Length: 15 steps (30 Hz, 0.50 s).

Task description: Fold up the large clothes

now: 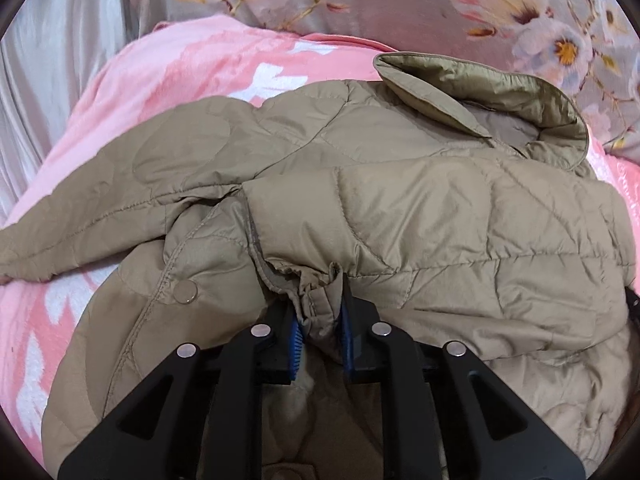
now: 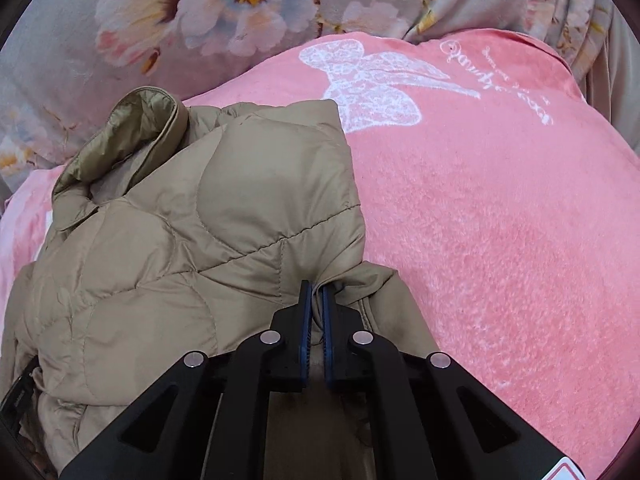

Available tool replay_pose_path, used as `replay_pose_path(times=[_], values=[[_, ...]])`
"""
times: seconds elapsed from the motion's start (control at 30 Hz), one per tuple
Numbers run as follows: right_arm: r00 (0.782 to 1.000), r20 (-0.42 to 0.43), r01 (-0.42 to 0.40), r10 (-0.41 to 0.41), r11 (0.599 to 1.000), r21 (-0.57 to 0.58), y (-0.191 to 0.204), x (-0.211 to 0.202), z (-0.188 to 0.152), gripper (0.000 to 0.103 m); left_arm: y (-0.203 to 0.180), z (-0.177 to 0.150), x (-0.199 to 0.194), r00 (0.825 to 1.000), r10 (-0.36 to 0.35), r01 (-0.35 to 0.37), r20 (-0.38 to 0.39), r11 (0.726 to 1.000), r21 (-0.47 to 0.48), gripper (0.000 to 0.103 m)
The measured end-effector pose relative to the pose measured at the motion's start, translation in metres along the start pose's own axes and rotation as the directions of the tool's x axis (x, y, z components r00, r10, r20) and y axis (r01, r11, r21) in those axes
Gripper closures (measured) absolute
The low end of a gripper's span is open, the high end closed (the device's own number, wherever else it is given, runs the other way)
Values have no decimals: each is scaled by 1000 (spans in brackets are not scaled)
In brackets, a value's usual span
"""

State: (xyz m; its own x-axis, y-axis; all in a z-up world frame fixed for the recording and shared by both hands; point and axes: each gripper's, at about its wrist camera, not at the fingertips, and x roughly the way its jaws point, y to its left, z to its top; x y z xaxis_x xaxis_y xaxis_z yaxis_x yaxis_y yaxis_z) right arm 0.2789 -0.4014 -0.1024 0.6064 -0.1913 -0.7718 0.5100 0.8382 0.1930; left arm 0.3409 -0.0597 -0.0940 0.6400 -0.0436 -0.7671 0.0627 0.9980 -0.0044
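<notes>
Both tools (image 1: 320, 312) (image 2: 315, 308) pinch the tan jacket (image 1: 400, 200) tightly.

Puffy tan jacket (image 1: 400, 200) lying bunched up on a pink blanket, collar sticking up at the far end, sleeve folding across.

jacket (image 1: 400, 200): khaki, quilted | blanket (image 2: 500, 220): pink, white bow print | sheet (image 2: 200, 20): grey, floral
</notes>
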Motion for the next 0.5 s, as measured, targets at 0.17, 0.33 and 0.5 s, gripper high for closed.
replay_pose_path(times=[0.17, 0.33, 0.5], values=[[998, -46, -45, 47, 999, 28, -17, -25, -6, 91, 32, -5, -25, 995, -104, 104, -1, 993, -62, 75], [997, 63, -31, 32, 999, -17, -4, -80, -11, 85, 52, 7, -74, 993, -111, 115, 46, 988, -107, 67], [990, 45, -127, 136, 978, -164, 67, -78, -16, 85, 10, 28, -77, 987, -153, 156, 40, 985, -70, 54]])
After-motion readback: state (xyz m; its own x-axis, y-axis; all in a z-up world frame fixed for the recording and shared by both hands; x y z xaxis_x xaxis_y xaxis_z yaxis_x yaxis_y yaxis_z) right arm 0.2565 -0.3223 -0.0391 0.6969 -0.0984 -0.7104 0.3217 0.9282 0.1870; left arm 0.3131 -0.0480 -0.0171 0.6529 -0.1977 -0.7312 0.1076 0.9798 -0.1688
